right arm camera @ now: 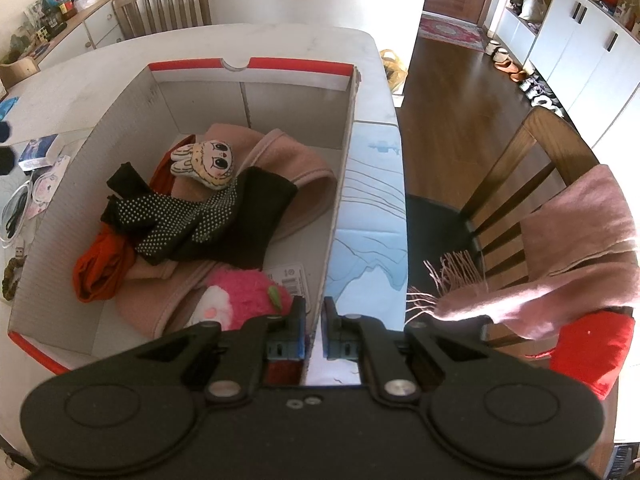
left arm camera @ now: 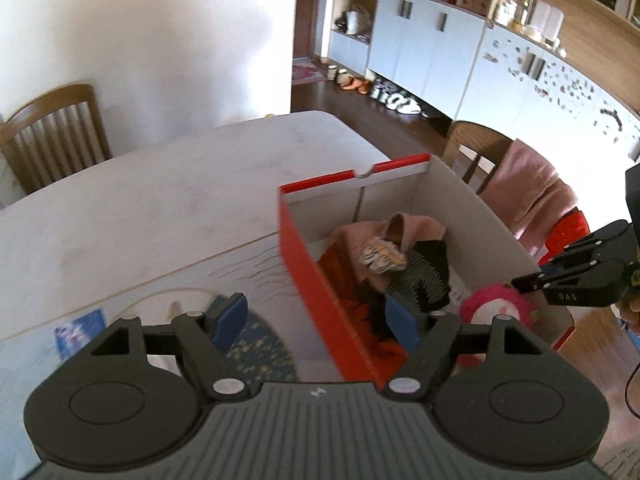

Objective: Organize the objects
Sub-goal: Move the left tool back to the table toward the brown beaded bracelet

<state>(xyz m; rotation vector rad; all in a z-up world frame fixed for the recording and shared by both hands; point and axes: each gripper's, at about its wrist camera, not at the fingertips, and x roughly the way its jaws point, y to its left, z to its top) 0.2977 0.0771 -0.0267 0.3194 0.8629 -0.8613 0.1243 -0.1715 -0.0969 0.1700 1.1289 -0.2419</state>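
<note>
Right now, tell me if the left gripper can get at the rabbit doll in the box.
Probably yes. The left gripper is open and empty over the box's near wall, and the rabbit doll lies uncovered on top.

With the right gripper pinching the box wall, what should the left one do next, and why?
Probably swing the left gripper back over the table for another loose item: its jaws are open and empty, while the right gripper steadies the box.

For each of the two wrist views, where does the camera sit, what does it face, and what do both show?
Left wrist: behind the open left gripper, facing the red-and-white cardboard box on the white table; right gripper at the right edge.
Right wrist: above the right gripper, shut on the box's wall, looking down inside.
Shared: box, black dotted gloves, pink plush toy.
</note>
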